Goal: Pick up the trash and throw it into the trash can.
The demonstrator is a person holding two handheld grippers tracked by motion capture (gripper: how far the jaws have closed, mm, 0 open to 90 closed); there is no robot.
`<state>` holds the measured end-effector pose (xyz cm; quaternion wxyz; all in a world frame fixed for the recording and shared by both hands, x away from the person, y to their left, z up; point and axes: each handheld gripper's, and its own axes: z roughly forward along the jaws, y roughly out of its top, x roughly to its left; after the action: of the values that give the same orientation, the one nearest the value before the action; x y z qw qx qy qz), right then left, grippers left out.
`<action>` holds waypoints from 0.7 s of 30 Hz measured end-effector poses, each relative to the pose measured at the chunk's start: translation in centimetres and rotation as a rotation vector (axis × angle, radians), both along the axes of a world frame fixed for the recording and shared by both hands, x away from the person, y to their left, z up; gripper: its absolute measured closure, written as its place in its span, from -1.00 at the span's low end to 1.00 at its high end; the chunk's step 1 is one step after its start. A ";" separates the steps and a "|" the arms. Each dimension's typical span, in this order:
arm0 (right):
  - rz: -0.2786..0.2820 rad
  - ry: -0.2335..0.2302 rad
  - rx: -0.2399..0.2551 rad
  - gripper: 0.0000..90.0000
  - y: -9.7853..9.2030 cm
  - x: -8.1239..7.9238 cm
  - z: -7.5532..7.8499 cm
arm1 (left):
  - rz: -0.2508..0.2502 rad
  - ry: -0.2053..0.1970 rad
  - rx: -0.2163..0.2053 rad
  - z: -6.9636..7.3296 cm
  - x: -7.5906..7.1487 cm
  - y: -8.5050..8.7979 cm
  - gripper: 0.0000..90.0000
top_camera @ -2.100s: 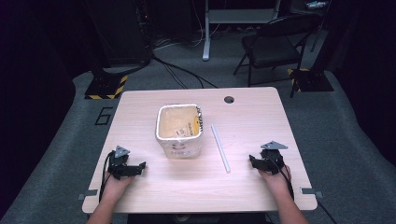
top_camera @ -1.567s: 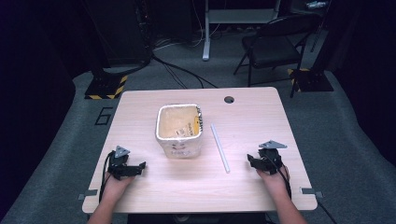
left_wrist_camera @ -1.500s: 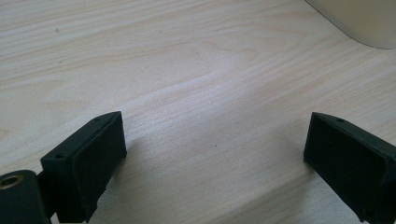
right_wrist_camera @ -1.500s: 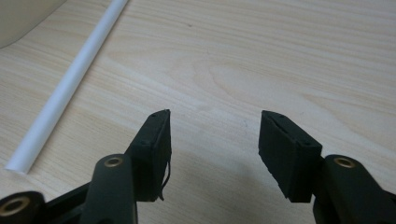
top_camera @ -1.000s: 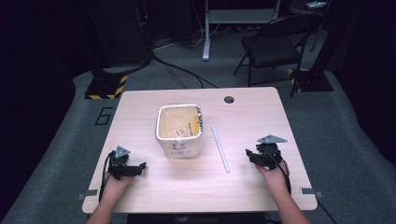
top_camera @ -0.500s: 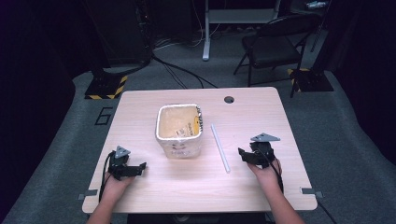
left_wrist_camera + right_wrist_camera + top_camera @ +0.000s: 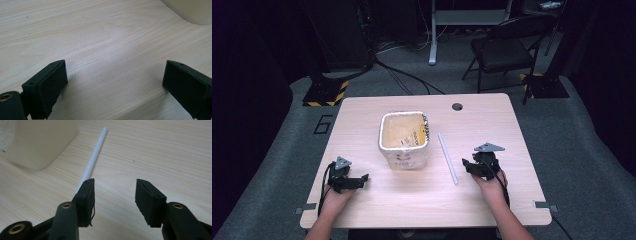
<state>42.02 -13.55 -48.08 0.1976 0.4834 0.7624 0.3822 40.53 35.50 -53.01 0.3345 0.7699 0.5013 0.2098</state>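
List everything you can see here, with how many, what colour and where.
Table: one, light wood, centre.
Tub: one, cream, mid-table, open top.
Tube: one, white, flat on the table right of the tub.
Folding chair: one, black, on the floor beyond the table.
Left gripper: one, black, near left of the table, jaws open.
Right gripper: one, black, beside the tube's near end, jaws apart with nothing between them, just closing somewhat.

Wooden table (image 7: 492,200) bearing tub (image 7: 404,140) and tube (image 7: 447,157)
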 end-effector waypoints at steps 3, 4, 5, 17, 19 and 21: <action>0.002 -0.007 -0.002 0.17 0.2 0.0 0.0 | 0.000 0.000 0.000 0.0 0.0 0.0 -0.88; 0.004 -0.008 -0.003 0.19 0.3 0.0 0.0 | 0.000 0.000 0.000 0.0 0.0 0.0 -0.88; 0.006 -0.008 -0.002 0.20 0.4 0.0 0.0 | 0.000 0.000 0.000 0.0 0.0 0.0 -0.88; 0.042 -0.011 -0.005 0.33 1.9 -0.1 -0.9 | 0.001 0.000 -0.001 0.0 0.0 0.0 -0.88; 0.046 -0.008 -0.004 0.35 2.2 -0.1 -1.0 | 0.000 0.000 -0.001 0.0 0.0 0.0 -0.88; 0.055 -0.008 -0.007 0.38 2.4 -0.2 -1.1 | 0.000 0.000 -0.001 0.0 0.0 0.0 -0.88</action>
<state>41.85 -11.17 -49.17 0.1919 0.4599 0.7760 0.3866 40.53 35.50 -53.02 0.3347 0.7697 0.5016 0.2097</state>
